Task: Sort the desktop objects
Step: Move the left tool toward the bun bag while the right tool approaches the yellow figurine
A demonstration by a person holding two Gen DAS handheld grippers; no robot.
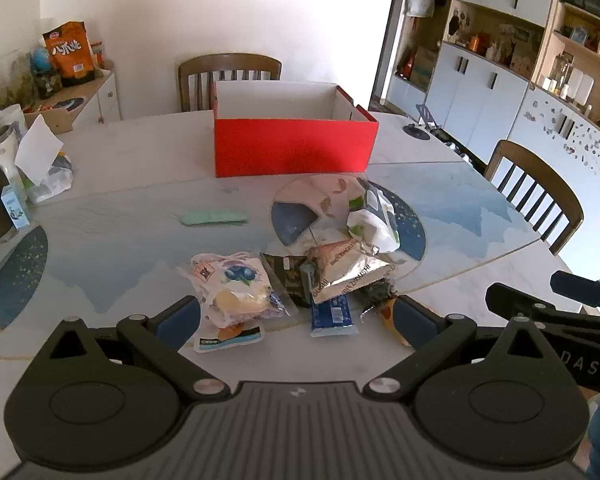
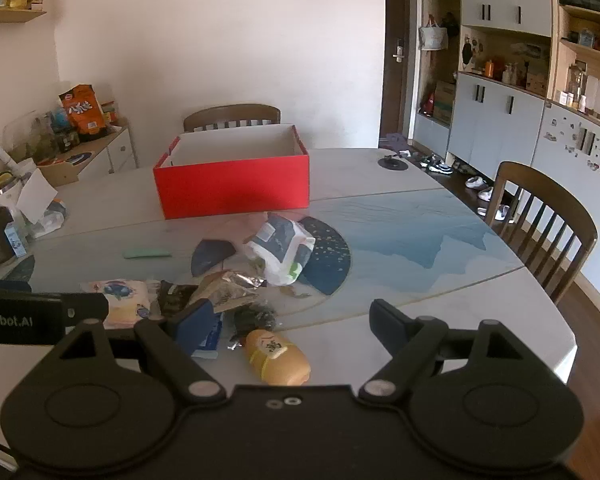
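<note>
Snack packets lie heaped on the pale marbled bench [image 1: 120, 240], and both grippers hover over the heap with nothing in them. The left gripper [image 1: 296, 316] stands spread wide above the clear bag of blueberry-print buns [image 1: 236, 284], and the right gripper [image 2: 290, 320] stands equally spread, with the tan bun-shaped packet [image 2: 278, 358] lying just under its gap. The open red cardboard box [image 1: 294, 148], seemingly the place for the sorted goods, sits at 12 o'clock from the pile, well apart from it and apparently empty.

Risk comes mostly from the overlap. The crinkled silver foil packet [image 1: 348, 276] rests on the dark green packet [image 1: 288, 280] and the blue wrapped bar [image 1: 332, 316], so a pinch there could drag 2 things at once or scatter the pile. The foil and clear film look slippery, so a shallow pinch may slide off. The 2 grippers also hang close together, the right one showing at 3 o'clock in the left wrist view, so reaching for neighbouring packets could knock them against each other. A crumpled white and blue bag [image 1: 374, 216] at 1 o'clock of the heap looks bulky and may be awkward for the spread of the fingers.

Count, as far as shows: 1 red box, 1 flat mint-green pouch [image 1: 214, 217] lying alone at 10 o'clock, and about 7 packets in the heap, though overlap hides some edges. 2 wooden chairs stand at the bench.
</note>
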